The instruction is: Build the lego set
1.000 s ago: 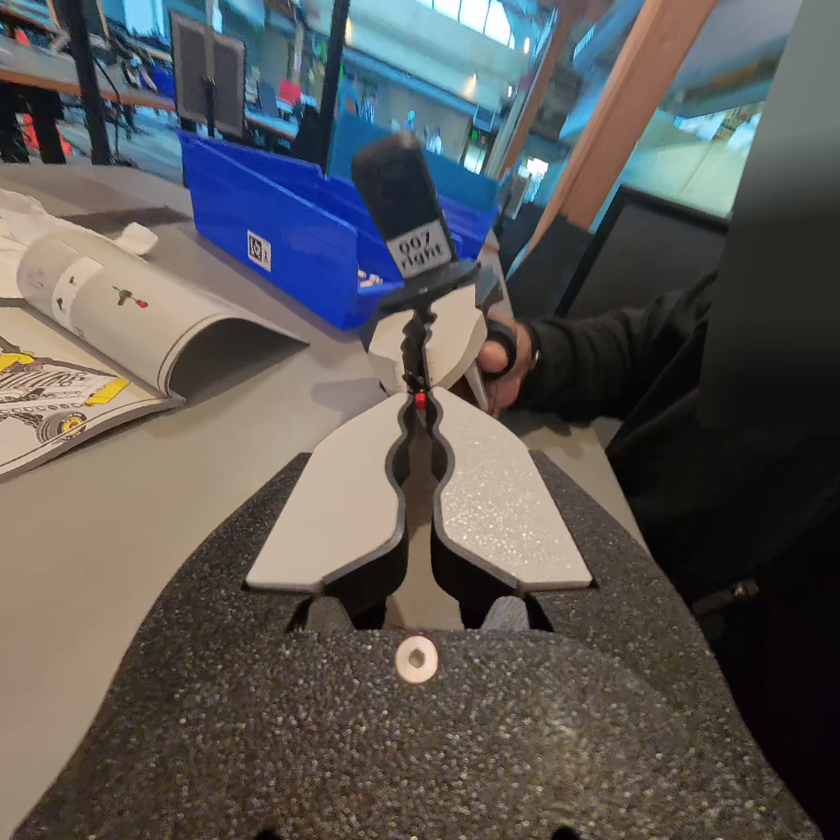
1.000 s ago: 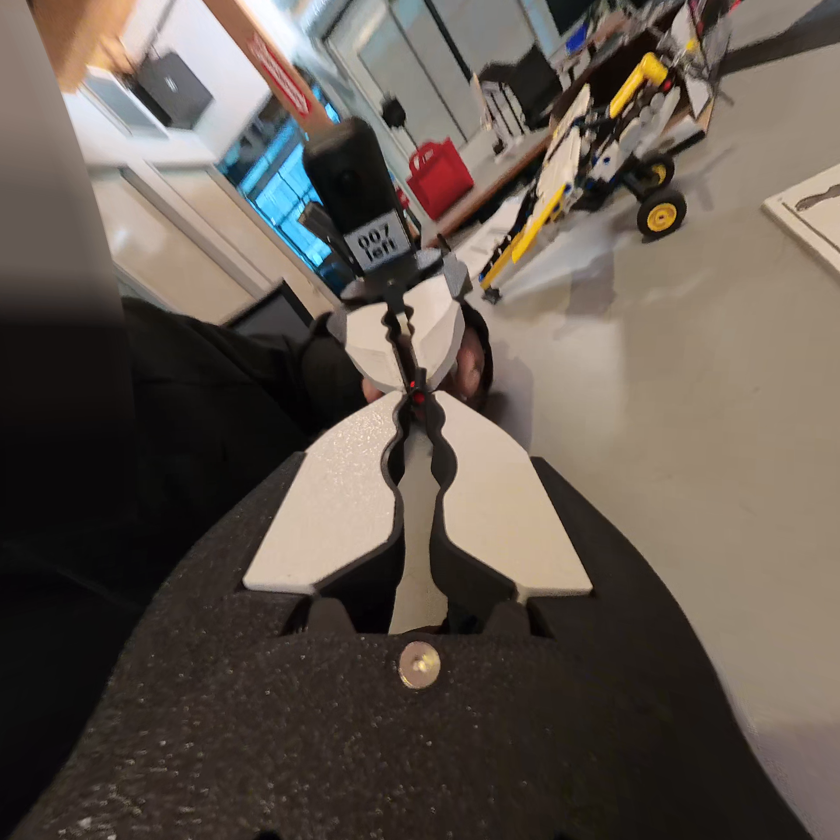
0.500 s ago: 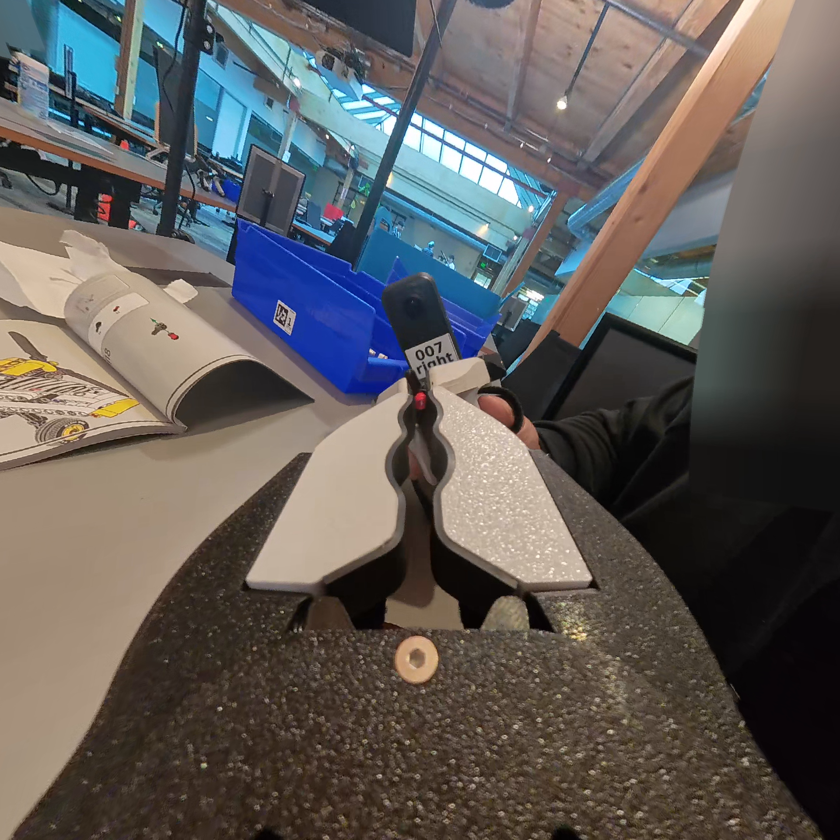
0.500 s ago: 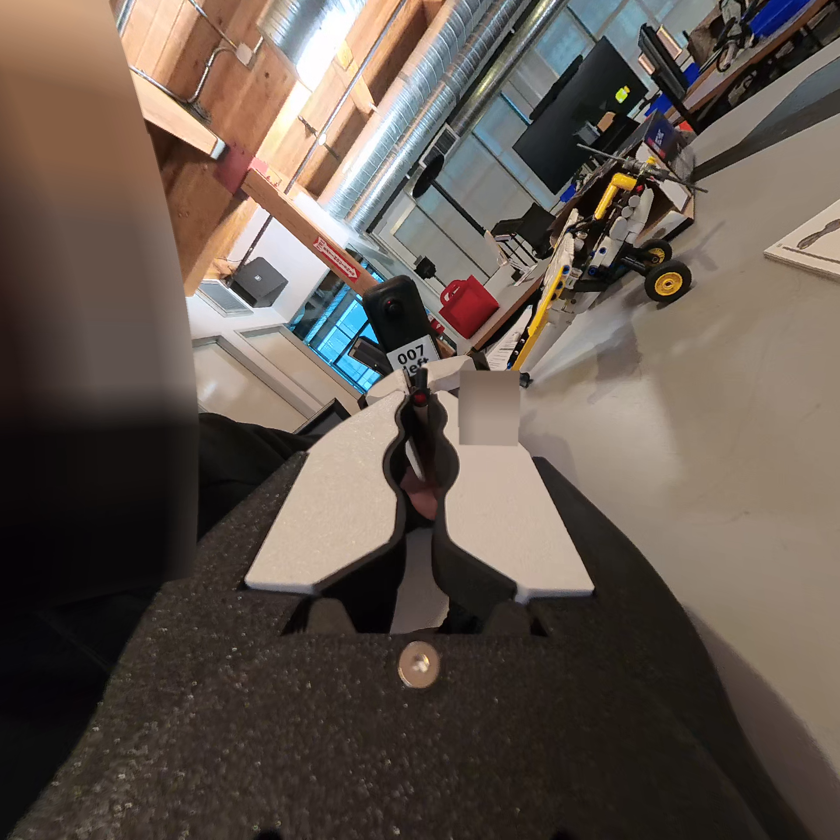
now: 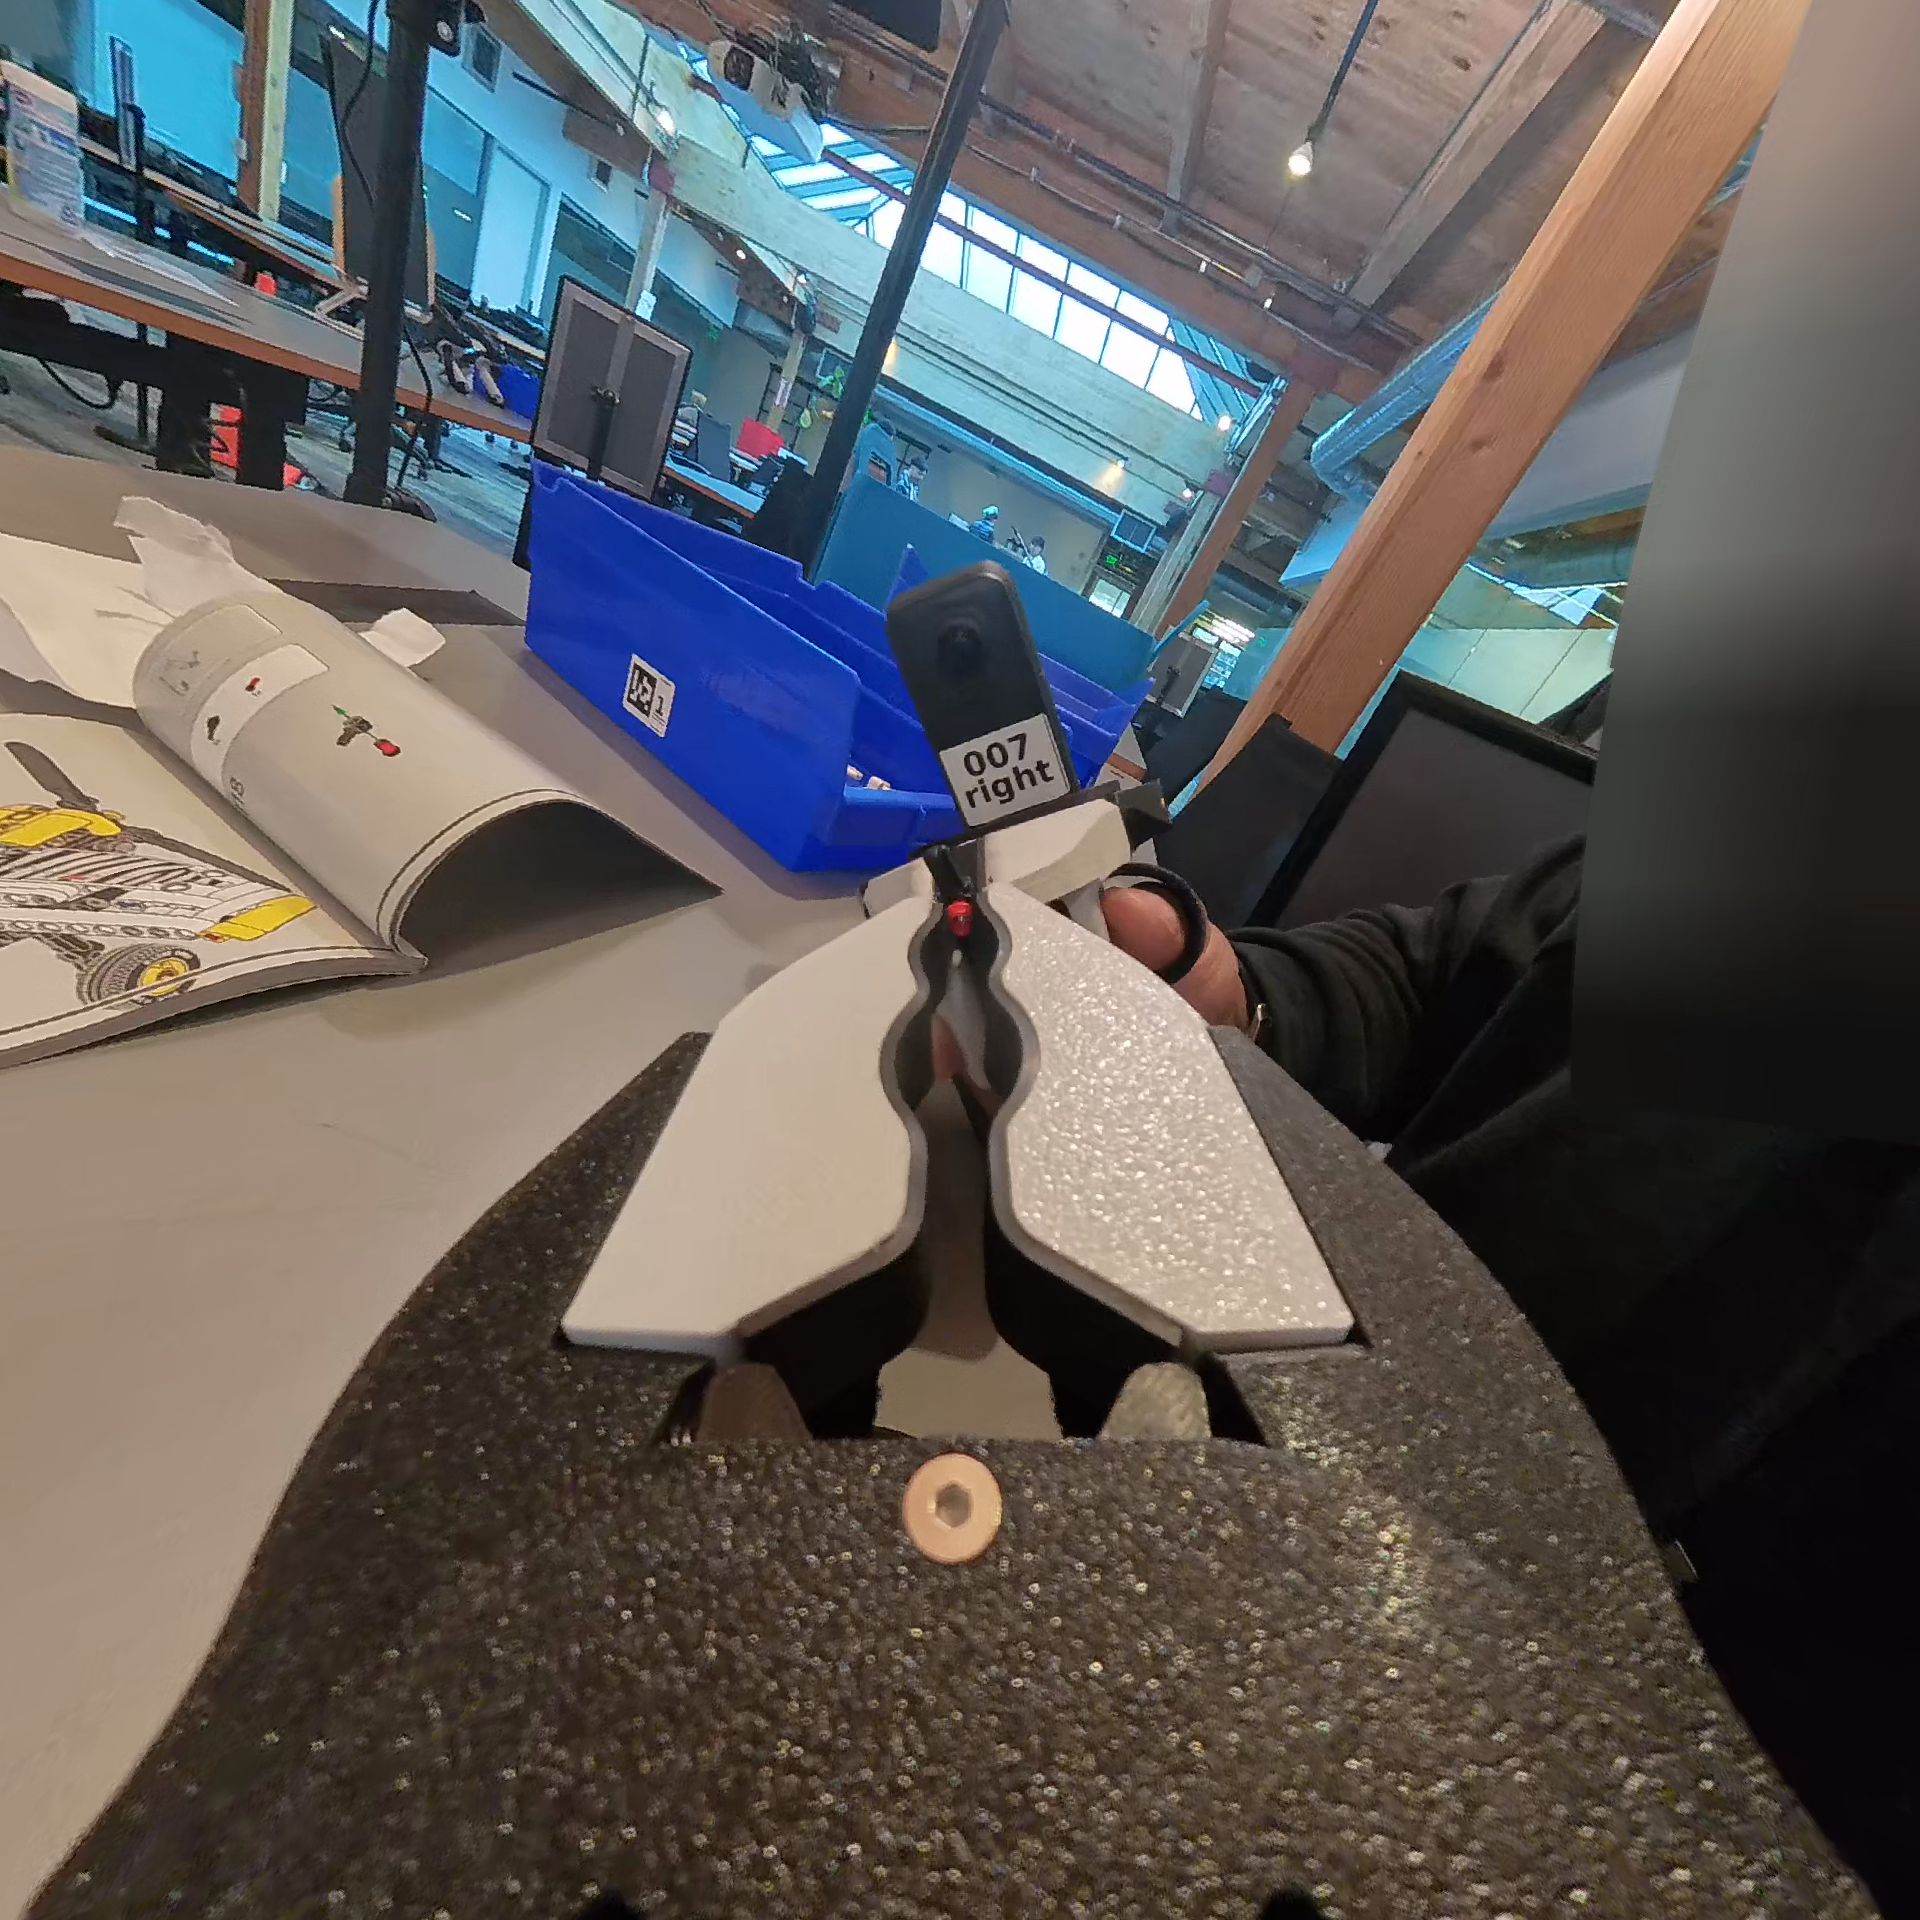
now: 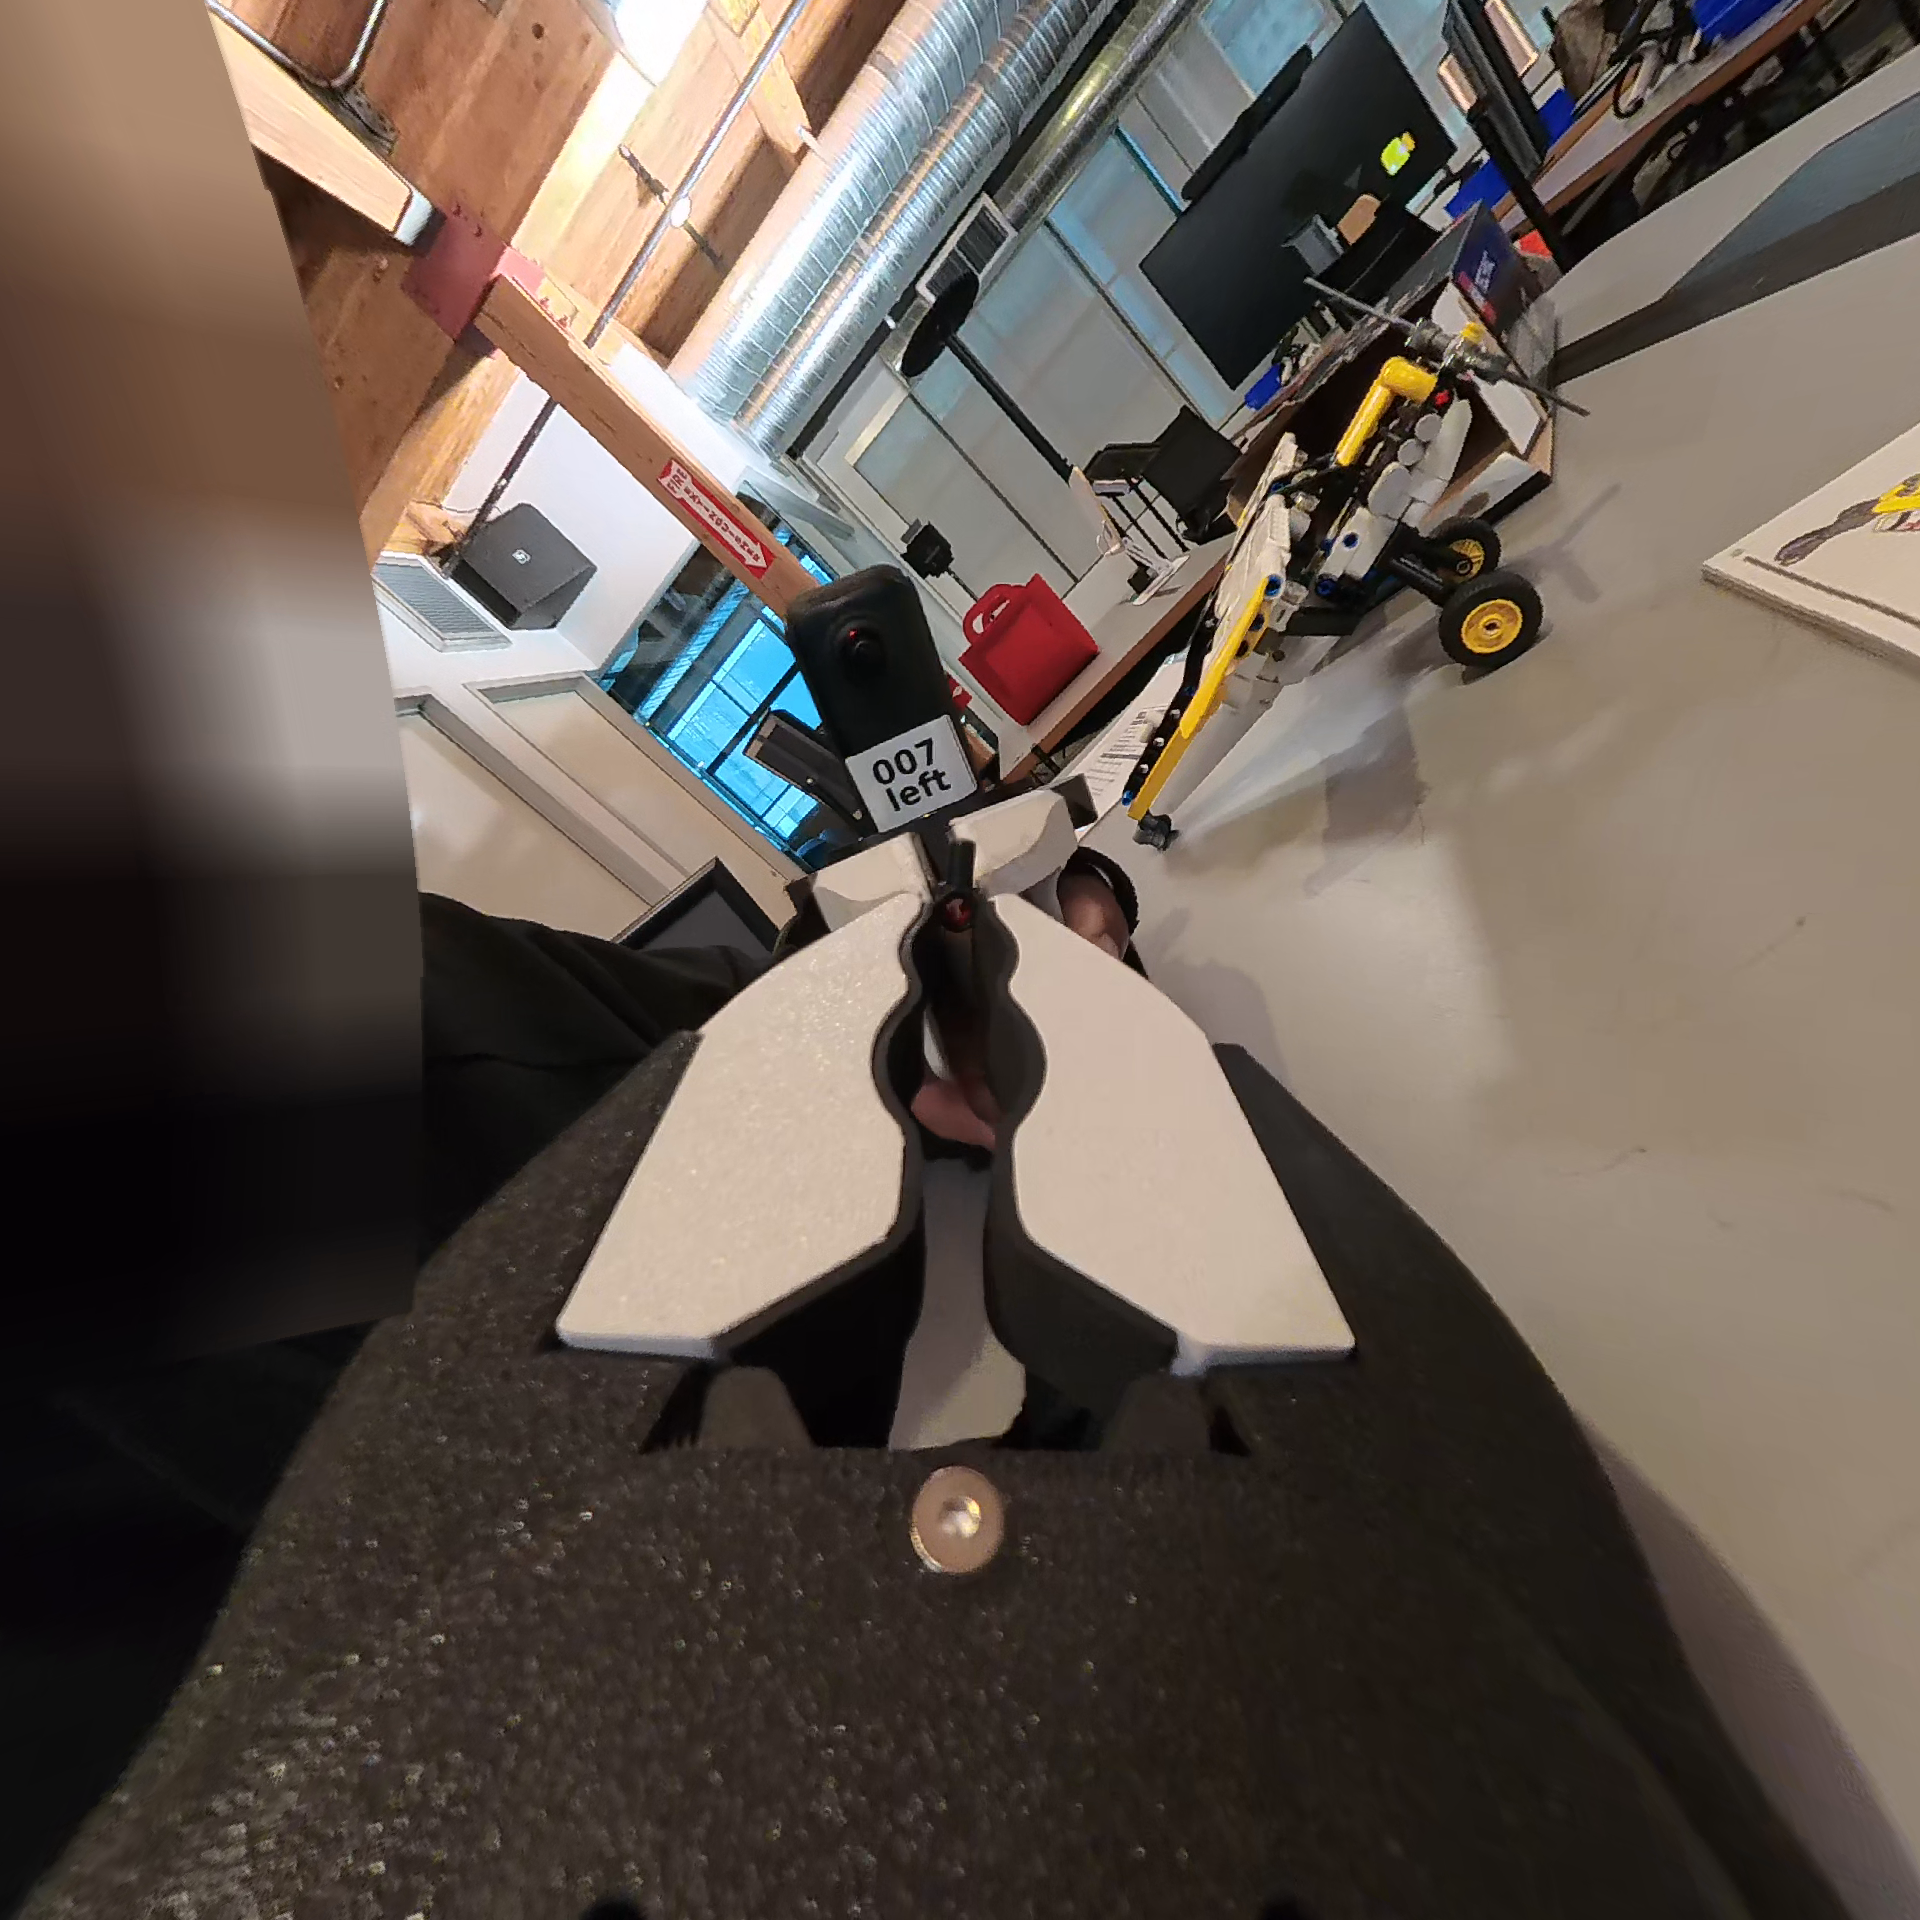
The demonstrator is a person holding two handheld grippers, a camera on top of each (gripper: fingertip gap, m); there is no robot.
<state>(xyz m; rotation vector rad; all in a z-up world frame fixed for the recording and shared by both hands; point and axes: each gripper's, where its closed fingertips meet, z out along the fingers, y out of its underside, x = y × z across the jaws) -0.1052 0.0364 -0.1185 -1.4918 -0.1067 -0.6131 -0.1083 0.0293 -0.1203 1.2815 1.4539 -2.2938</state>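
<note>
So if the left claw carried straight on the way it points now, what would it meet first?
Most likely the right claw, which faces it tip to tip with a small red and black piece between them. Depth is unclear, but they look almost touching.

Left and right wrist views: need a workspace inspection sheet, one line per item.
Surface: grey table, flat.
Things at the grippers: small red-and-black part, between both sets of tips.
Clutter: open booklet; blue bin; torn white paper; yellow-and-white wheeled model.
Grippers: left gripper and right gripper meet tip to tip in the air, both nearly closed on the part; which end each grips cannot be told. A hand holds the right one.
Cables: nothing seen on the table.
Surroundings: wooden post, dark monitor, red bag.
</note>
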